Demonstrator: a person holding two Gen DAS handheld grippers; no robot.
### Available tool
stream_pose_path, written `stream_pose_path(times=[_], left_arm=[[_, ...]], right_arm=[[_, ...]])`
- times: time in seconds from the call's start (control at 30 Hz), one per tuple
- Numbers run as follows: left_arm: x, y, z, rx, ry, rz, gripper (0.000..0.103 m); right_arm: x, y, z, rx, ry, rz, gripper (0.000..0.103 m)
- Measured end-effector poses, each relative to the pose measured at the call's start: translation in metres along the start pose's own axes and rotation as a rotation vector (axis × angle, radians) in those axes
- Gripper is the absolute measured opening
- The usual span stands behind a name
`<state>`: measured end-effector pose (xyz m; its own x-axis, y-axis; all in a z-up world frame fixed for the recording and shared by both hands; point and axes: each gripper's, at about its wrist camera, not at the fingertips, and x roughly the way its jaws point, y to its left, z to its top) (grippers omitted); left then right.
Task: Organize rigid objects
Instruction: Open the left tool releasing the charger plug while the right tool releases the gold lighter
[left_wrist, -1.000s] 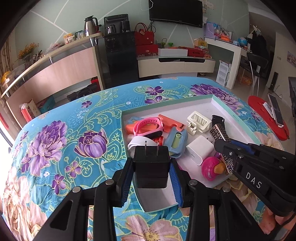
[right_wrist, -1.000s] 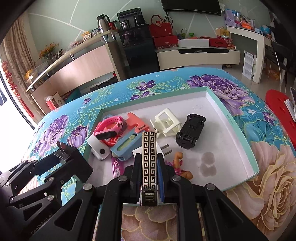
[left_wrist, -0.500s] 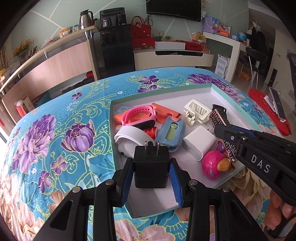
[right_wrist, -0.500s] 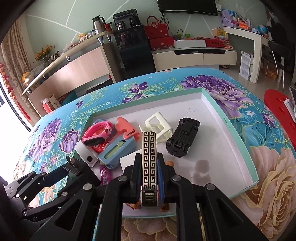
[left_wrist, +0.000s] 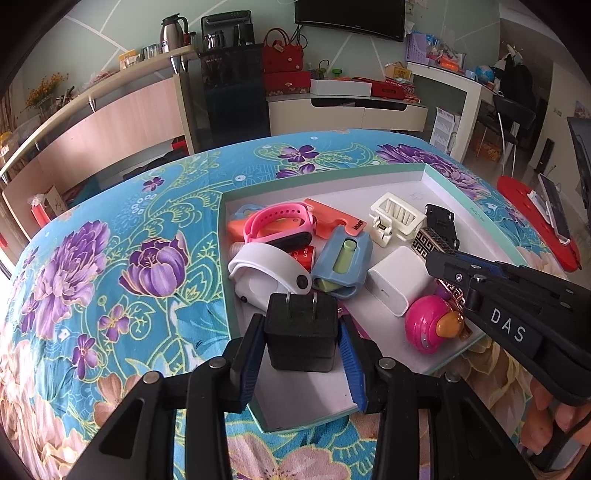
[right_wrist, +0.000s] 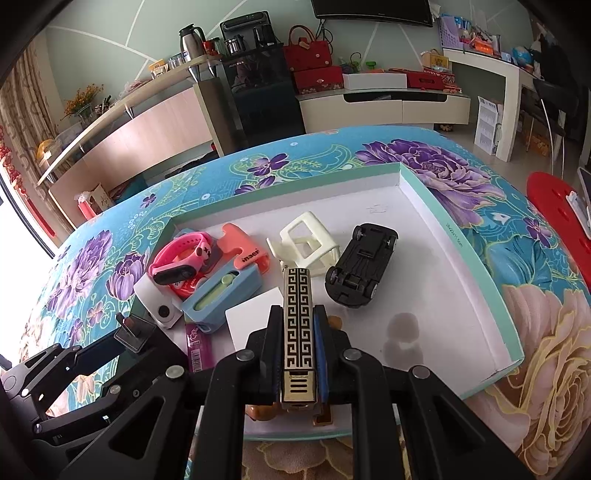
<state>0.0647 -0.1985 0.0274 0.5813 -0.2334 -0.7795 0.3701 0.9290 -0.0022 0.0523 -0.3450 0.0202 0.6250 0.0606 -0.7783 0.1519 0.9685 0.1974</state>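
Flowery blue cloth covers the surface (left_wrist: 110, 258), and a wide flat box (right_wrist: 461, 236) with a green rim sits on it, full of small things. At the box's near left corner the left gripper (left_wrist: 301, 350) has a black plug (left_wrist: 301, 332) between its jaws. Those jaws are opening; a gap shows on the right side, so the plug looks let go, sitting on the box floor with its two prongs pointing away toward the pile. The right gripper (right_wrist: 299, 354) is closed tight on a long gold and black lighter (right_wrist: 298, 317), at the box's near edge. The lighter's long side runs straight out along the jaws, toward the upside-down black toy car (right_wrist: 362, 266). I think the lighter goes down next, on the bare floor to the right of the jaws.
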Motion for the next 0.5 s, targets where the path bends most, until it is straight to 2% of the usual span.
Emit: stream_pose_path(times=[0.1, 0.17, 0.23, 0.37, 0.43, 0.5], left_arm=[[-0.004, 0.001, 0.001, -0.007, -0.005, -0.008, 0.064], [-0.008, 0.001, 0.001, -0.005, -0.010, -0.002, 0.066], [-0.011, 0.002, 0.001, -0.005, -0.009, 0.010, 0.066], [-0.021, 0.009, 0.000, -0.023, -0.011, 0.025, 0.070], [-0.026, 0.014, -0.001, -0.034, -0.016, 0.041, 0.074], [-0.030, 0.020, -0.002, -0.047, -0.016, 0.058, 0.080]], right_arm=[[-0.001, 0.001, 0.000, -0.004, 0.003, -0.016, 0.018], [-0.003, 0.001, 0.001, -0.005, 0.006, -0.021, 0.025], [-0.005, 0.002, 0.001, -0.010, 0.008, -0.029, 0.044], [-0.011, 0.006, 0.002, -0.020, 0.005, -0.035, 0.048], [-0.014, 0.009, 0.002, -0.031, 0.005, -0.041, 0.059], [-0.018, 0.012, 0.001, -0.042, 0.001, -0.046, 0.065]])
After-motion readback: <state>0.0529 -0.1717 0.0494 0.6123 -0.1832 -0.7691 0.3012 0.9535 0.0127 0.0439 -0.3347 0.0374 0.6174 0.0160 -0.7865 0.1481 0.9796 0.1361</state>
